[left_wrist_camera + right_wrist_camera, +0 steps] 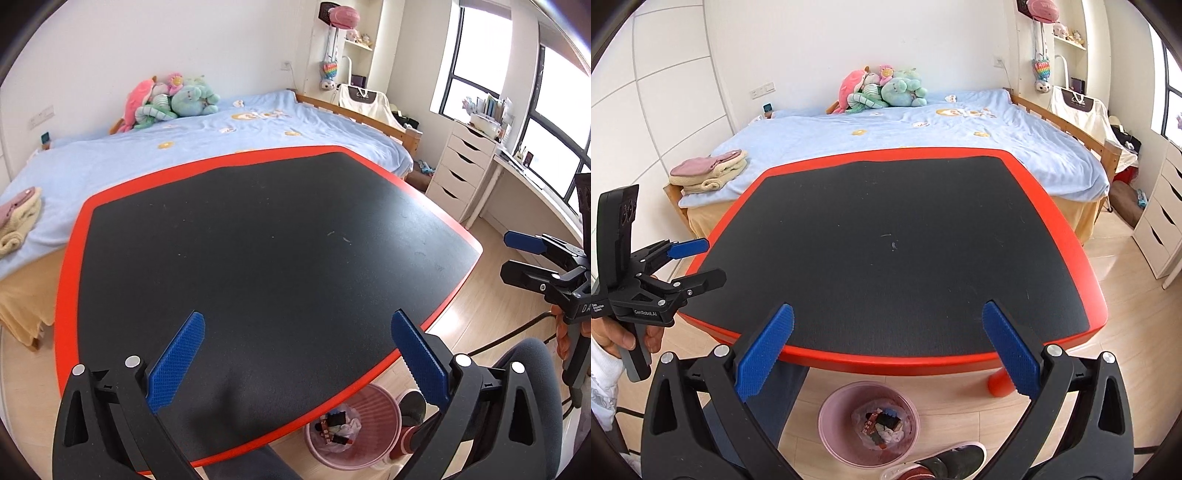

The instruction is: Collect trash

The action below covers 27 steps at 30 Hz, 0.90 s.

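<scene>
A pink waste bin (834, 435) stands on the floor under the table's near edge and holds several pieces of trash (882, 424); it also shows in the left wrist view (376, 406). The table (70, 280) has a red rim and a black top with only small specks on it. My left gripper (297, 332) is open and empty above the table's near part. My right gripper (886, 326) is open and empty above the table's near edge and the bin. Each gripper shows in the other's view, the right one (517, 258) and the left one (701, 262).
A bed (923, 122) with blue bedding, plush toys (882, 90) and folded clothes (709, 171) lies behind the table. White drawers (461, 166) and a desk stand at the right. A grey chair (524, 376) and a slippered foot (945, 461) are near the bin.
</scene>
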{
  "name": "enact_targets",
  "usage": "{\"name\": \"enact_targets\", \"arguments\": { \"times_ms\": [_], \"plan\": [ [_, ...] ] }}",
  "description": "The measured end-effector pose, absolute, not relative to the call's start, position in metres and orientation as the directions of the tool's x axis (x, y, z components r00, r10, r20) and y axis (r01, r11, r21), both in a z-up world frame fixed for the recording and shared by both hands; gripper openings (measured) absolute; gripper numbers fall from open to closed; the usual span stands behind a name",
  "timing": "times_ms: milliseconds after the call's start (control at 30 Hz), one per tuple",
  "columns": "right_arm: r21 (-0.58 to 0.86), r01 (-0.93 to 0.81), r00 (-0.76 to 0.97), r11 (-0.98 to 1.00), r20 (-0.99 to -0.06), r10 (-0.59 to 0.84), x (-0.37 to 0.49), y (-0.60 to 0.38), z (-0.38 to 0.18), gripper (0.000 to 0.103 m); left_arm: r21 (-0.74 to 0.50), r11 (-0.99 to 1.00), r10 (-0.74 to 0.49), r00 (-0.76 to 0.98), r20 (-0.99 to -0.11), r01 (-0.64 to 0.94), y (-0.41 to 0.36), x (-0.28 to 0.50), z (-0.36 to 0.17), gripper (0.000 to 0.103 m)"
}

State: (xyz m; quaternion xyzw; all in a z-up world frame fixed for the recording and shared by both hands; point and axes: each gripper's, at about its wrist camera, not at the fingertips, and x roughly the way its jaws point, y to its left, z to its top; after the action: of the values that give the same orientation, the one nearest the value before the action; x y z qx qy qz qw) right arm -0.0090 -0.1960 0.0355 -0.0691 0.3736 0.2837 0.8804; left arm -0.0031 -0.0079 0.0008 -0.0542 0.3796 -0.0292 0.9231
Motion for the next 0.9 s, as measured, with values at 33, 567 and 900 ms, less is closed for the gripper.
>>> {"name": "enact_targets", "arguments": {
  "times_ms": [33, 567, 900],
  "plan": [
    [0.088, -0.552, 0.56, 0.829, -0.697, 0.447, -0.0089, -0.1946, 0.0351, 0.1, -0.123, 0.992, -0.097, 0.711, -0.696, 0.015, -0.0081, -0.0032, 0.0013, 0.097],
    [0.076, -0.547, 0.553, 0.834, -0.715, 0.428, -0.0045, -0.189, 0.0266, 0.1, -0.137, 0.99, -0.122, 0.723, -0.68, 0.039, -0.0108, -0.0035, 0.0067, 0.097],
    [0.073, -0.549, 0.551, 0.832, -0.717, 0.427, -0.0044, -0.1869, 0.0256, 0.1, -0.136, 0.99, -0.124, 0.719, -0.684, 0.041, -0.0111, -0.0029, 0.0058, 0.097]
  ]
}}
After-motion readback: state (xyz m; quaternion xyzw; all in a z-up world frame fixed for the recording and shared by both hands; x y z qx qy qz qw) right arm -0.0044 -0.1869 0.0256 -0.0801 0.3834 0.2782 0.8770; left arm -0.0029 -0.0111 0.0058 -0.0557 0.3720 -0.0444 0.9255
